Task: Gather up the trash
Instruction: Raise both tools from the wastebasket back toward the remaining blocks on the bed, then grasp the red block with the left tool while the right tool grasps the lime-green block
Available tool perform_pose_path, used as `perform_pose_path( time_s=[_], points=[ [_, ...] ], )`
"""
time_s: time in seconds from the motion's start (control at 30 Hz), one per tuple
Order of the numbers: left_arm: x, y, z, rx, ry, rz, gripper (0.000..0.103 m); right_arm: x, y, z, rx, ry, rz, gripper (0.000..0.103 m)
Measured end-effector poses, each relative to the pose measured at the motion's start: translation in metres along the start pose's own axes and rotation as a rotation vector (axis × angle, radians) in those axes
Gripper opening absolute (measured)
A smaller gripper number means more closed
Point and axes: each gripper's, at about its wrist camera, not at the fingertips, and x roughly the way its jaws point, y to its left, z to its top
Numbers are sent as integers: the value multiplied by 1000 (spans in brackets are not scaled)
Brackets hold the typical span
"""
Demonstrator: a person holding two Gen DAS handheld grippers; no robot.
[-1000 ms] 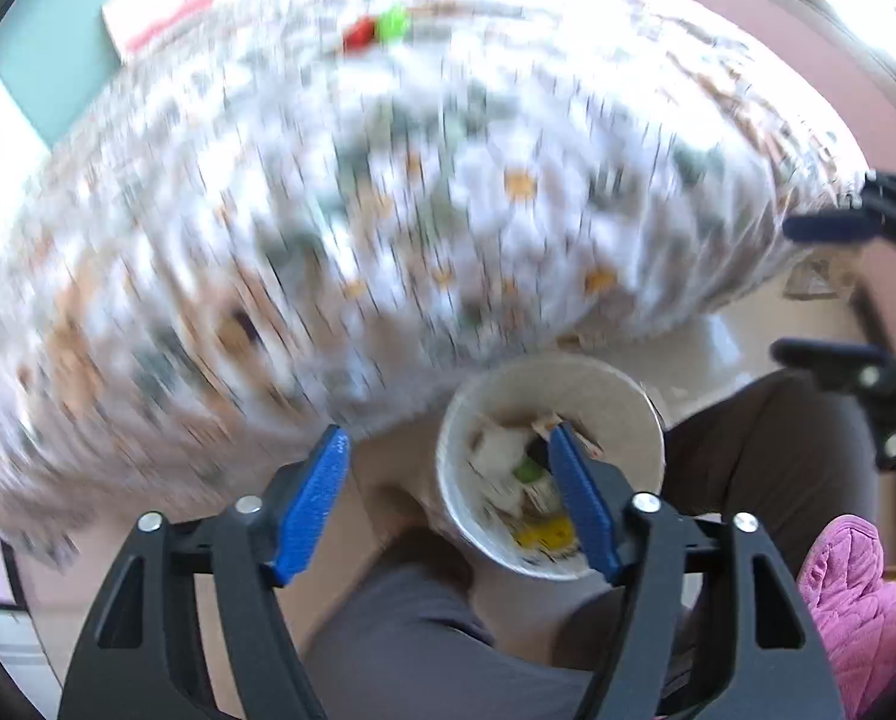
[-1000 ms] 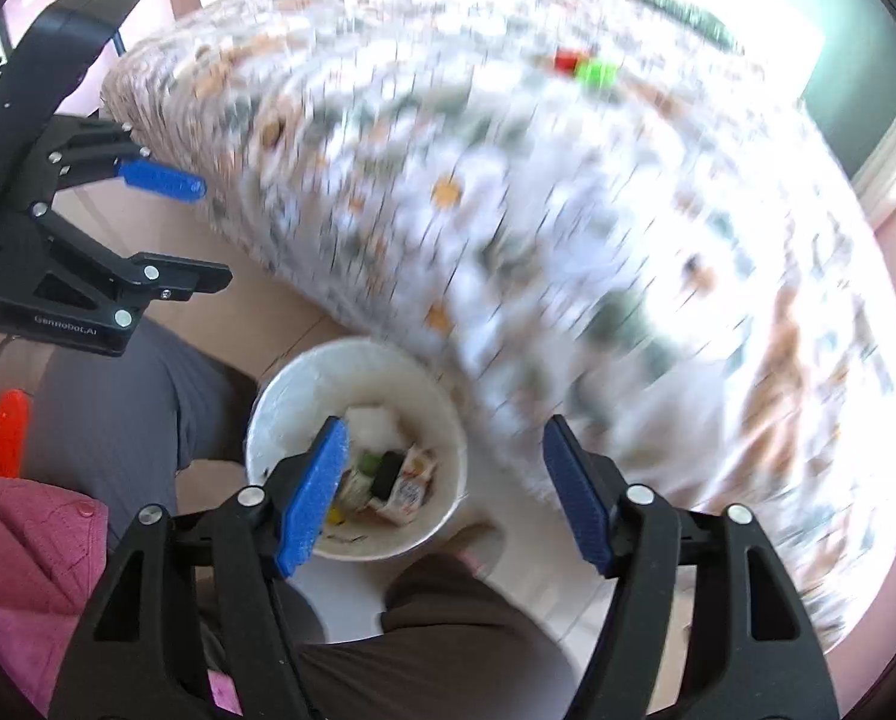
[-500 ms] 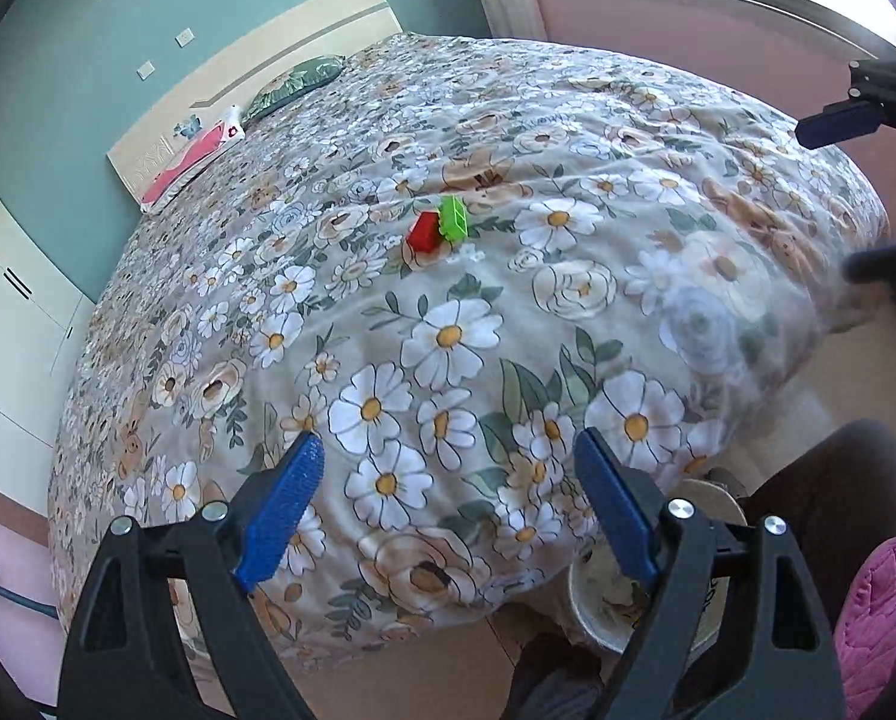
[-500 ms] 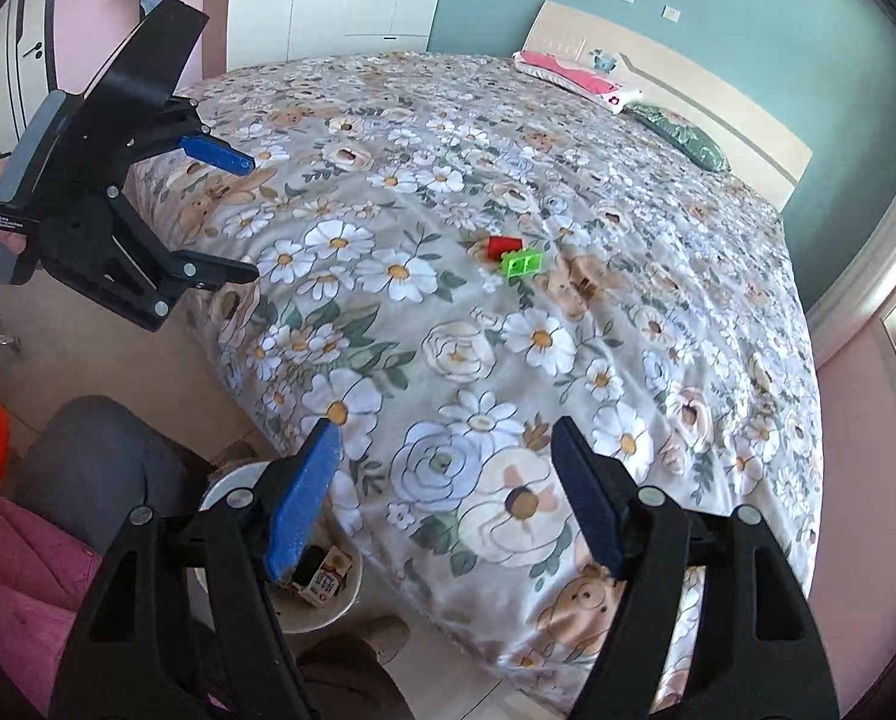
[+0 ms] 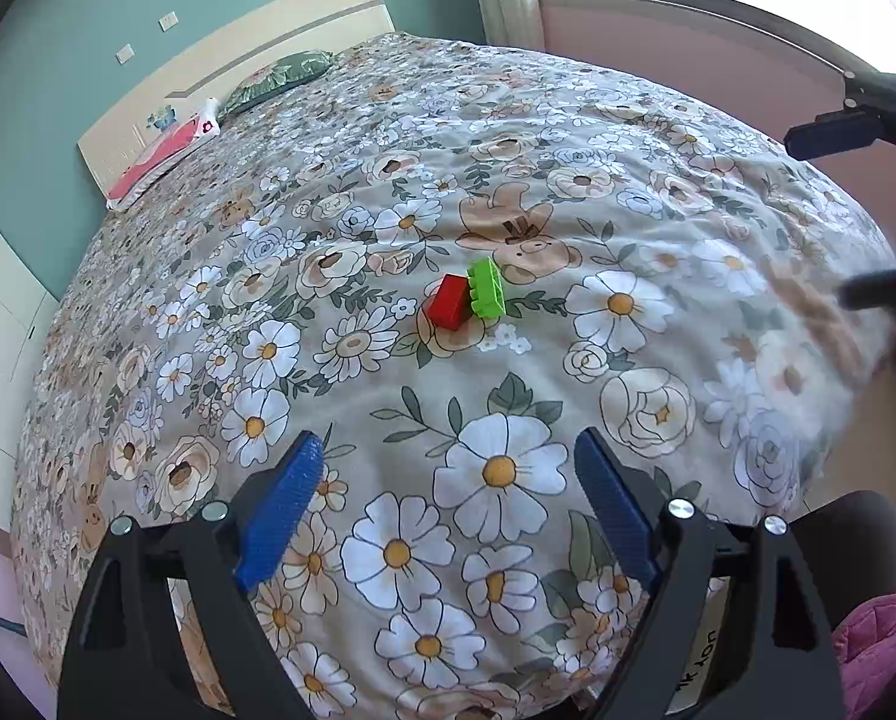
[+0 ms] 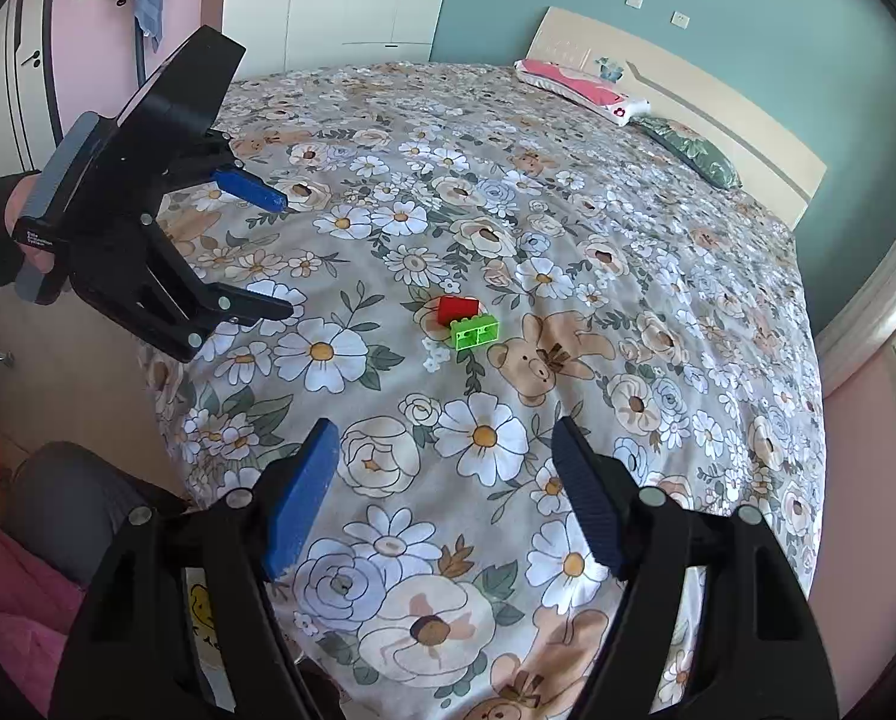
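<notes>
Bricks: red brick and green brick touch each other mid-bed on the floral quilt, well ahead of both tools. Left gripper is spread wide, nothing between the pads. Right gripper also stands apart and empty, hovering over the quilt near the bed's foot. Looks like the reach step for the next pieces of trash; no grasp yet. Next move: carry one gripper forward and down over a brick, straddle it across its narrow sides, then clamp. Bricks touch, so one could get nudged.
</notes>
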Motion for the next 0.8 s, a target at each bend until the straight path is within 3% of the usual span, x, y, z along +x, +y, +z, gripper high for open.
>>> perform_pose_path(
  time_s=[0.43, 0.8],
  points=[
    [102, 21, 29, 37, 66, -64, 87, 120, -38, 20, 3, 78, 105, 73],
    [170, 36, 48, 55, 92, -165, 87, 213, -59, 32, -33, 109, 225, 73]
  ],
)
